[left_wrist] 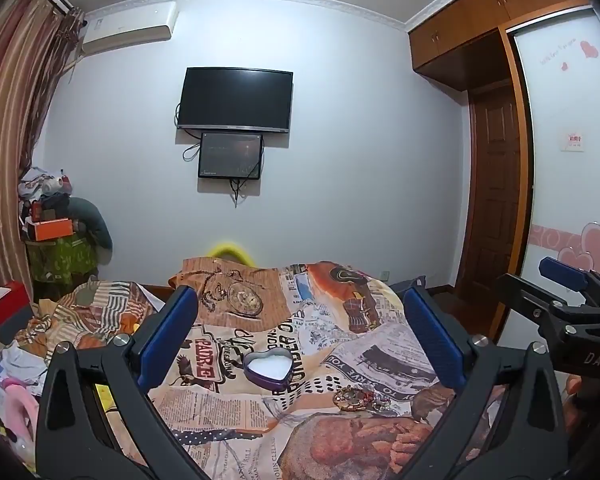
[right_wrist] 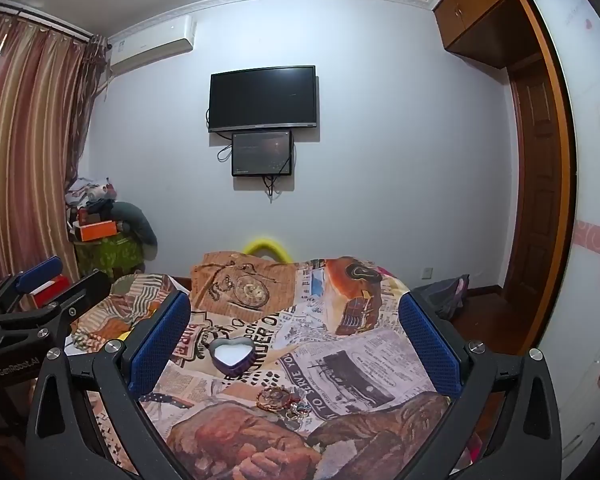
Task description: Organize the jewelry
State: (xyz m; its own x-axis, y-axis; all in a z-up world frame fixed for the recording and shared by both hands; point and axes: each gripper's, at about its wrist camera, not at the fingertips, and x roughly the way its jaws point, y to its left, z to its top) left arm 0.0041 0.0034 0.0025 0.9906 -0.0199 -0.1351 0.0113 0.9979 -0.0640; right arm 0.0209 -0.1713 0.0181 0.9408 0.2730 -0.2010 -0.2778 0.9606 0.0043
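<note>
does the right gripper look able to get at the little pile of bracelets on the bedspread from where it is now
Probably yes. The right gripper is open and empty, and the small pile of gold and beaded bracelets lies uncovered between its fingers on the newspaper-print bedspread, nearer than the heart-shaped purple tin.

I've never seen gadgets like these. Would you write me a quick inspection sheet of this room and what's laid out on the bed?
Surface: bedspread with a newspaper print, rumpled, covering the bed.
Job's things: heart-shaped tin, open, pale inside; jewelry pile lies apart from it, nearer the cameras.
Clutter: orange box on a heap in the left corner; dark bag on the floor to the right.
Grippers: left gripper and right gripper both have their jaws wide open, holding nothing, above the bed.
Cables: loose wires hang below the two wall screens.
Surroundings: television, air conditioner, striped curtain, wooden wardrobe.
</note>
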